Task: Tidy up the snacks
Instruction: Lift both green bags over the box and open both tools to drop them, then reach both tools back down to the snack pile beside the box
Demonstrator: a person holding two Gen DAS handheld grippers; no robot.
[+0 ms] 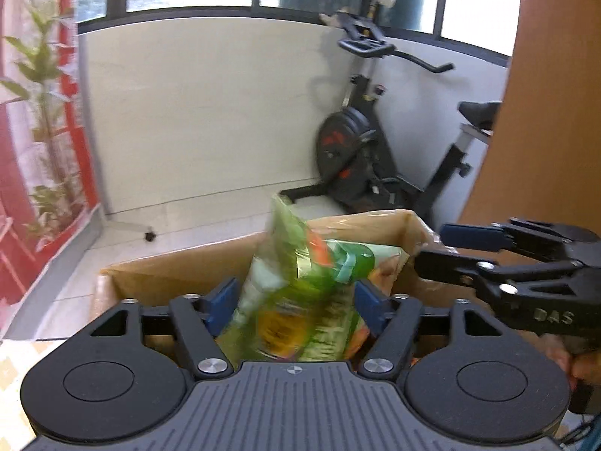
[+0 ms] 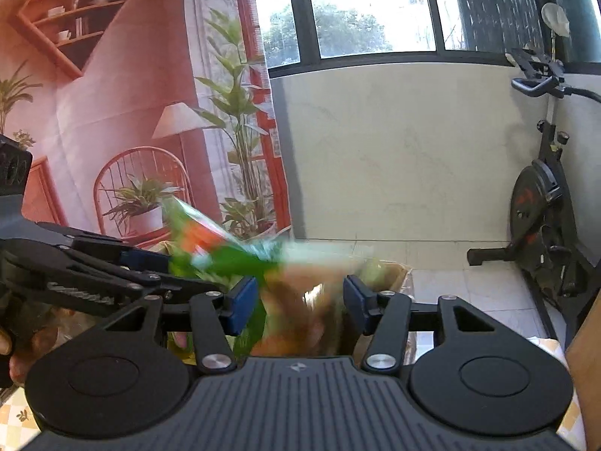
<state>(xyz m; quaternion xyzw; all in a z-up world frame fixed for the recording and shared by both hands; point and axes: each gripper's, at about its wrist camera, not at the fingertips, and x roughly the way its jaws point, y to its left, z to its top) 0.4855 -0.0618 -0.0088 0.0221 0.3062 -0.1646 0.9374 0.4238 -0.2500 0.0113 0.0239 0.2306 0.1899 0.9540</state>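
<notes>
A green snack bag (image 1: 300, 293) stands tilted between the blue pads of my left gripper (image 1: 296, 300), over an open cardboard box (image 1: 169, 274). The image is blurred; whether the pads press the bag is unclear. In the right wrist view a second blurred orange-green snack bag (image 2: 300, 304) sits between the wide pads of my right gripper (image 2: 300, 300), with the box rim (image 2: 394, 274) behind it. The left gripper (image 2: 161, 267) reaches in from the left with the green bag (image 2: 210, 248). The right gripper (image 1: 447, 248) shows at the box's right side.
An exercise bike (image 1: 368, 158) stands on the tiled floor behind the box, by a white low wall under windows. A printed red room backdrop (image 2: 112, 112) hangs on the left. A brown wooden panel (image 1: 556, 112) is on the right. A patterned cloth (image 2: 15, 424) covers the surface below.
</notes>
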